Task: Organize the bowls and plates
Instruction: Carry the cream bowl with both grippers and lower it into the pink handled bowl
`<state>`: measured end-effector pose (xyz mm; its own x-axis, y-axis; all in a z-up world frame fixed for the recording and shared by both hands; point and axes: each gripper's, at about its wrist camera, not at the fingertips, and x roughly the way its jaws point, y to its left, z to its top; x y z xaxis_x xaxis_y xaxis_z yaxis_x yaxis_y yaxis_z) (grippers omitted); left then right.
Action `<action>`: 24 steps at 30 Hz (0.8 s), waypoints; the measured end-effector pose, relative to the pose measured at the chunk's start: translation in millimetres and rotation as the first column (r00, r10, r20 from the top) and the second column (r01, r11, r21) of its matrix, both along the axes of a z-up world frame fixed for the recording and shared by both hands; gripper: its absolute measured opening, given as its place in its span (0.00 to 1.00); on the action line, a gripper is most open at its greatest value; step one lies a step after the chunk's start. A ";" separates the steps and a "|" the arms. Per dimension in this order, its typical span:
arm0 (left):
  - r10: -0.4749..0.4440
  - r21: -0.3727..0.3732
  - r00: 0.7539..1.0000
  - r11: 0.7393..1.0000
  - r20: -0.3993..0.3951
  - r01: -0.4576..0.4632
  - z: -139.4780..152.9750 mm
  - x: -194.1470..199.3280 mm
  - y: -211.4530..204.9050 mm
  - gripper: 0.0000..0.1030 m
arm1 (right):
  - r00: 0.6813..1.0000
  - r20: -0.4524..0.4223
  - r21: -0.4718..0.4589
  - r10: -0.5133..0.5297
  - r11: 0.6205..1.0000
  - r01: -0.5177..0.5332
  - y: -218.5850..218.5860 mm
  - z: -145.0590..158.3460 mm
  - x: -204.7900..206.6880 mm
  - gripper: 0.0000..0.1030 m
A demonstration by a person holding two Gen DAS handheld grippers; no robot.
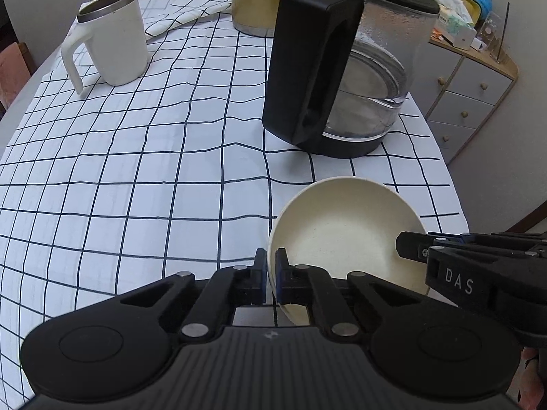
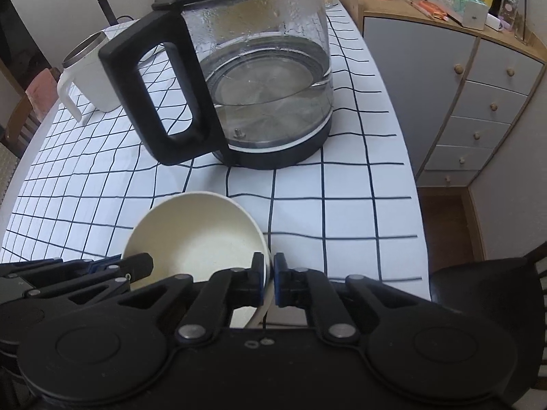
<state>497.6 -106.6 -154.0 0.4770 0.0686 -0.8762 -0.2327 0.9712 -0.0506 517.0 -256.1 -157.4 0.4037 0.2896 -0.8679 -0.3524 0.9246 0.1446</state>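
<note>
Cream bowl [image 1: 345,235] pinched by both grippers, left gripper [image 1: 270,266], right gripper [image 2: 268,270] lettered "DAS"

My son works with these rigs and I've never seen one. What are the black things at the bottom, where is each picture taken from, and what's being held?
The black things are hand-held tongs, one in each of a person's hands; no robot arm is involved. Each picture comes from a camera on one of them, looking forward along its fingers. The left tongs and the right tongs both pinch the rim of one cream bowl, on opposite sides. Beyond it, on a checked tablecloth, stand a glass kettle holding some water and a white mug. A grey drawer cabinet stands beside the table.
</note>
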 end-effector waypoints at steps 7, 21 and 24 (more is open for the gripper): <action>-0.027 0.003 1.000 1.000 0.009 0.027 21.2 -26.1 -7.7 0.04 | 1.000 0.014 -0.023 -0.005 1.000 0.005 -2.5 18.0 -25.9 0.06; -0.103 0.021 0.993 0.995 0.055 0.102 86.2 -114.3 -20.5 0.04 | 0.997 0.077 -0.039 -0.008 0.999 0.012 -12.6 76.7 -114.7 0.06; -0.123 0.024 0.990 0.992 0.066 0.122 97.5 -135.8 -23.7 0.04 | 0.995 0.100 -0.050 -0.012 0.999 0.017 -13.1 90.4 -139.2 0.06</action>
